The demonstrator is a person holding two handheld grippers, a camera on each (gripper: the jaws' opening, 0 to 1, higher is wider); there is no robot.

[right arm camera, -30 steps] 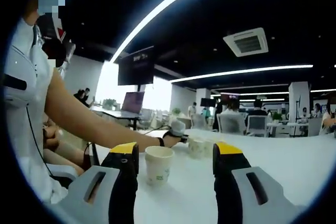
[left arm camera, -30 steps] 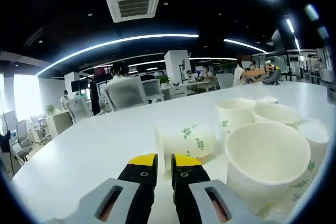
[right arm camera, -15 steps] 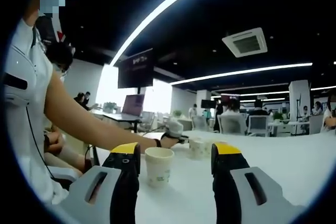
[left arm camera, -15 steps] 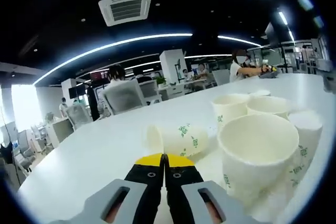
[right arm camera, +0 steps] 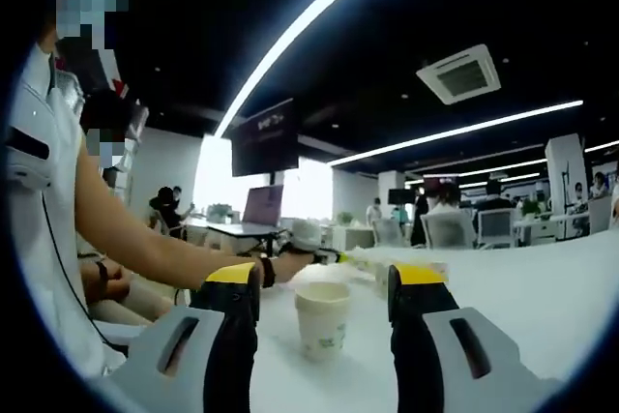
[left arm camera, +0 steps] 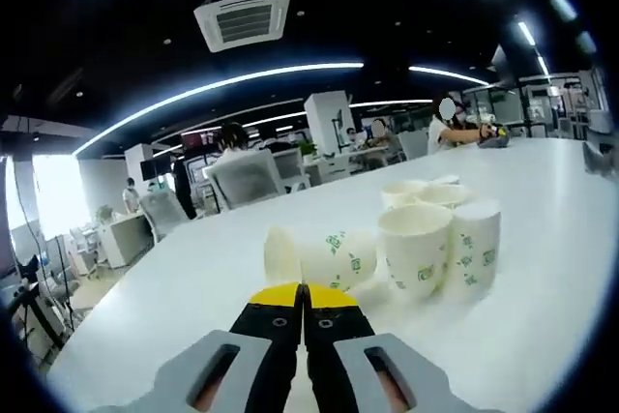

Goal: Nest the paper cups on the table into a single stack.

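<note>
On the white desk, the left gripper has its fingers pressed together, just short of a cup lying on its side. Beside it a cluster of upright cups stands touching. The right gripper has its fingers apart, with a single upright cup seen between them on the desk.
</note>
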